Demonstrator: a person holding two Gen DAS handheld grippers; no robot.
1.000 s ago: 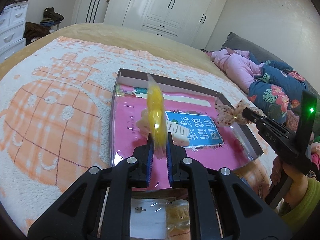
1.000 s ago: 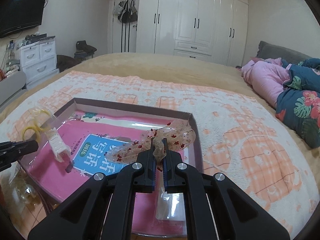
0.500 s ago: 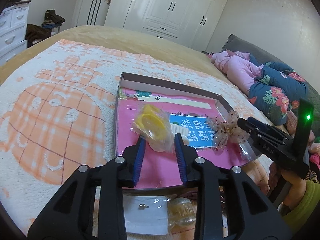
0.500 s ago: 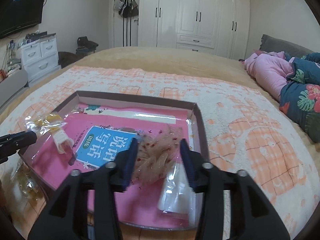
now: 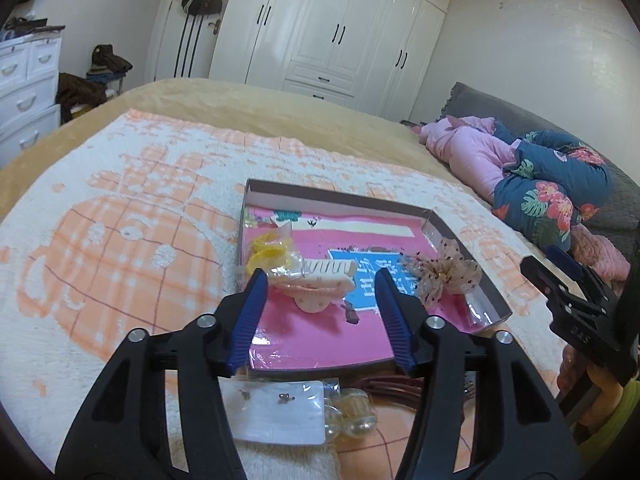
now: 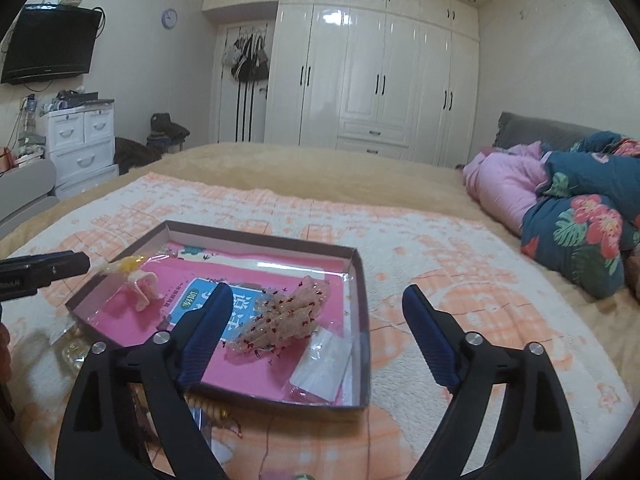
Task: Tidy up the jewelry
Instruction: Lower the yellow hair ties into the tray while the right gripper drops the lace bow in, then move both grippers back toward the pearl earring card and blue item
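A shallow brown box (image 5: 344,196) (image 6: 358,280) with a pink lining lies on the bed. In it lie a bag of yellow rings (image 5: 270,254) (image 6: 128,266), a pale pink hair claw (image 5: 320,284) (image 6: 142,286), and a sheer red-speckled bow (image 5: 444,274) (image 6: 282,322) beside a clear packet (image 6: 320,368). My left gripper (image 5: 320,284) is open and empty, hovering just before the claw. My right gripper (image 6: 316,304) is open and empty above the bow; it also shows at the right of the left wrist view (image 5: 560,280).
In front of the box lie a white earring card (image 5: 280,412), a clear beaded piece (image 5: 352,416) and a reddish bangle (image 5: 396,388). Pink and floral bedding (image 5: 540,176) is piled at the right. A white drawer unit (image 6: 80,144) stands beyond the bed's left side.
Both grippers opened and let go: the yellow rings bag dropped into the box's left side, the speckled bow into its right side. Both grippers then drew back with jaws wide.
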